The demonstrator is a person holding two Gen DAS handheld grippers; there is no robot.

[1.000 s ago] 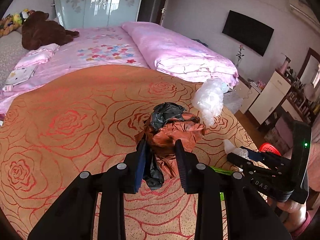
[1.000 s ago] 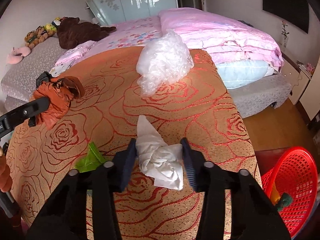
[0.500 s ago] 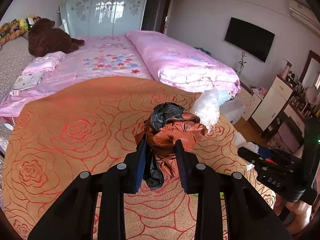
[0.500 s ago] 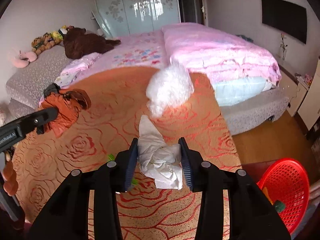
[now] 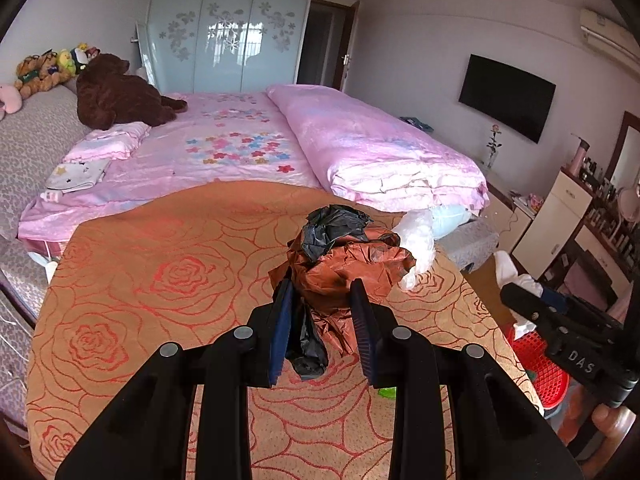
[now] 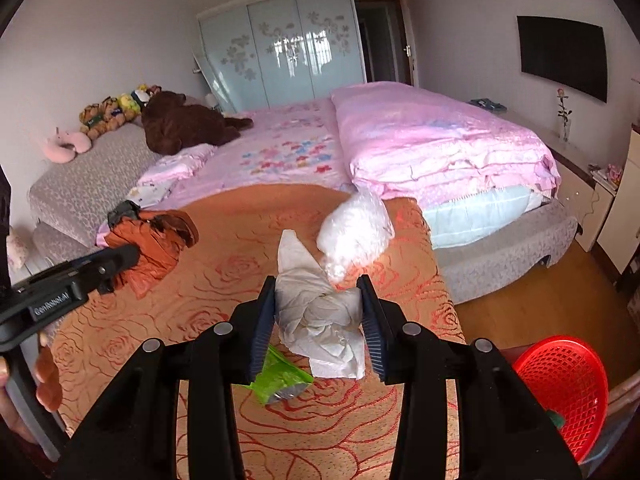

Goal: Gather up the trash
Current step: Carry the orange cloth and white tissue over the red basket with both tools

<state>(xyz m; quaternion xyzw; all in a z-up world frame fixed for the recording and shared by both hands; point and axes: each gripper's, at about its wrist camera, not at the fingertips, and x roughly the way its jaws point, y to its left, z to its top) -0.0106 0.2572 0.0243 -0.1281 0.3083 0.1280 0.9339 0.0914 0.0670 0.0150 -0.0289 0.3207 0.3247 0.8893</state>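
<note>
My left gripper (image 5: 320,300) is shut on a crumpled brown and black plastic bag (image 5: 340,264) and holds it above the orange rose-patterned cover (image 5: 160,280); the bag also shows in the right wrist view (image 6: 152,240). My right gripper (image 6: 320,304) is shut on a wad of white tissue paper (image 6: 320,312), also held above the cover; the wad shows at the right in the left wrist view (image 5: 514,276). A clear crumpled plastic bag (image 6: 354,236) lies on the cover beyond it. A green wrapper (image 6: 280,376) lies on the cover under the right gripper.
A red mesh basket (image 6: 564,384) stands on the floor to the right of the cover, also seen in the left wrist view (image 5: 538,364). A bed with pink bedding (image 5: 360,148) lies behind. White cabinets (image 5: 560,216) stand at the right.
Both grippers have risen with their loads: the cover and the clear bag look farther below, and the green wrapper now shows under the right gripper.
</note>
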